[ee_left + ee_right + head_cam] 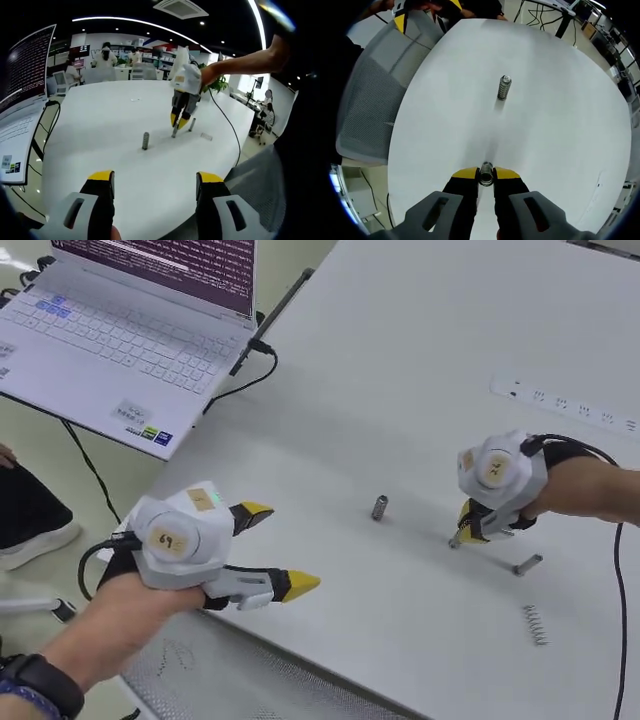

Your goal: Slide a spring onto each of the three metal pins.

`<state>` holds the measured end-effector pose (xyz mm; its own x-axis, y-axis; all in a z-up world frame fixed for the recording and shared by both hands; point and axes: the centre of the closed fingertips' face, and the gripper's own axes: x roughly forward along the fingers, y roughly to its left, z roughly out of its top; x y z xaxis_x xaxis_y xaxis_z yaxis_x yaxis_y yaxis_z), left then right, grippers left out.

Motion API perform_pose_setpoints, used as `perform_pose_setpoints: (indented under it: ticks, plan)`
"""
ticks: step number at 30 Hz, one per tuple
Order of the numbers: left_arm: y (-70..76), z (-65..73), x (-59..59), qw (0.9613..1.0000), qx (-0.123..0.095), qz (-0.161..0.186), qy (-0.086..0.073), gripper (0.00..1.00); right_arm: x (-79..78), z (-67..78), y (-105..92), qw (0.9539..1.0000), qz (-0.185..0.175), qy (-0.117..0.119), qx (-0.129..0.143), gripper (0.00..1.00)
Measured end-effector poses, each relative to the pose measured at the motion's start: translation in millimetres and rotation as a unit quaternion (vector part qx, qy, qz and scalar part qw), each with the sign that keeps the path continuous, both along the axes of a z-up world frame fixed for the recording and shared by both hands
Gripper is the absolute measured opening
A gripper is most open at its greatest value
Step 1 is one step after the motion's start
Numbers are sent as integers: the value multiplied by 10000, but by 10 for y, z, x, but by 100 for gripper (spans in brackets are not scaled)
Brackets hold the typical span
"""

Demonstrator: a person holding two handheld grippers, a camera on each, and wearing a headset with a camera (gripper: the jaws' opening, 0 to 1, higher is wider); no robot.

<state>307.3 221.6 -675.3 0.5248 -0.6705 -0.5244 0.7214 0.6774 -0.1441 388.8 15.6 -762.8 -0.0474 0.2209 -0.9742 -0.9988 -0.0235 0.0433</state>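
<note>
A metal pin wearing a spring (379, 507) (145, 140) (504, 87) stands upright mid-table. My right gripper (472, 530) (179, 120) (486, 176) is shut on a second pin with a spring around it (486, 173), its lower end touching the table (455, 540). Just right of it is a bare pin (527, 564) (192, 124). A loose spring (535, 624) (206, 136) lies nearer the front edge. My left gripper (280, 548) (155, 182) hovers open over the table's near left edge, holding nothing.
An open laptop (130, 325) with its cable sits at the far left. A white power strip (565, 405) lies at the back right. A grey mesh chair (250, 690) (375, 95) stands against the table's front edge.
</note>
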Motion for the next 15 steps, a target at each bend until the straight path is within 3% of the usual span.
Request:
perform_pose_setpoints:
  ticks: [15]
  plan:
    - [-6,6,9,10000,13,8,7,62,-18,-143,-21,9999,-64,70,-86,9]
